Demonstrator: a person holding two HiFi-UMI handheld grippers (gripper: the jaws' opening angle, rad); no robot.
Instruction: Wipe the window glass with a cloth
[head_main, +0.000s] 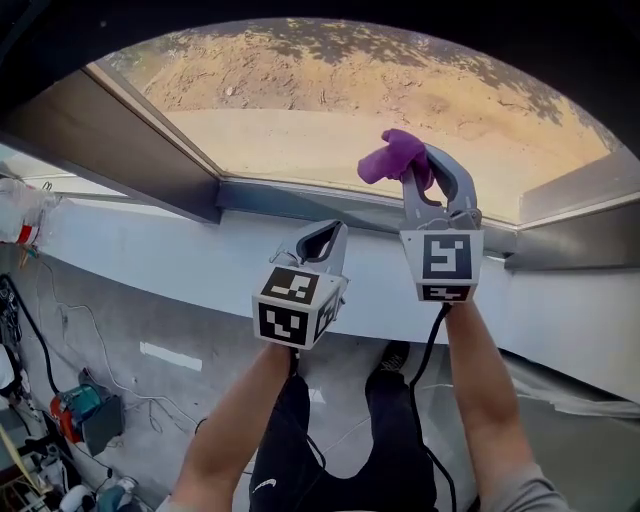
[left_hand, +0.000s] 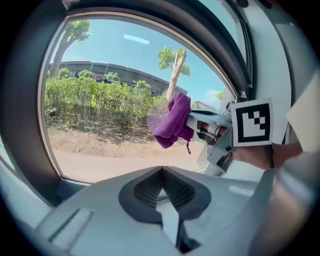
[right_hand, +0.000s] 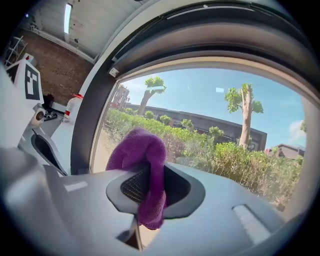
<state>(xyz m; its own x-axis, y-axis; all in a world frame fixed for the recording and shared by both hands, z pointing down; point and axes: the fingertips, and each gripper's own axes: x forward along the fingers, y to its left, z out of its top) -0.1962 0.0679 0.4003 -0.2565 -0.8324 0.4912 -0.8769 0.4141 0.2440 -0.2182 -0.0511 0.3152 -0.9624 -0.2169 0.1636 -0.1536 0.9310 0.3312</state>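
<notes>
A purple cloth (head_main: 396, 157) is bunched at the tip of my right gripper (head_main: 424, 168), which is shut on it and held up against or just before the window glass (head_main: 300, 120). In the right gripper view the cloth (right_hand: 142, 165) fills the jaws and droops below them. From the left gripper view the cloth (left_hand: 172, 122) hangs in front of the glass (left_hand: 110, 100), with the right gripper (left_hand: 200, 122) behind it. My left gripper (head_main: 318, 240) is shut with nothing in it, lower and left of the right one, near the sill (head_main: 300, 205).
A dark window frame (head_main: 140, 150) runs along the left and bottom of the pane. A white ledge (head_main: 150, 255) lies below the sill. On the floor at lower left lie cables and tools (head_main: 80, 415). A white bottle (right_hand: 72, 107) stands on the ledge at left.
</notes>
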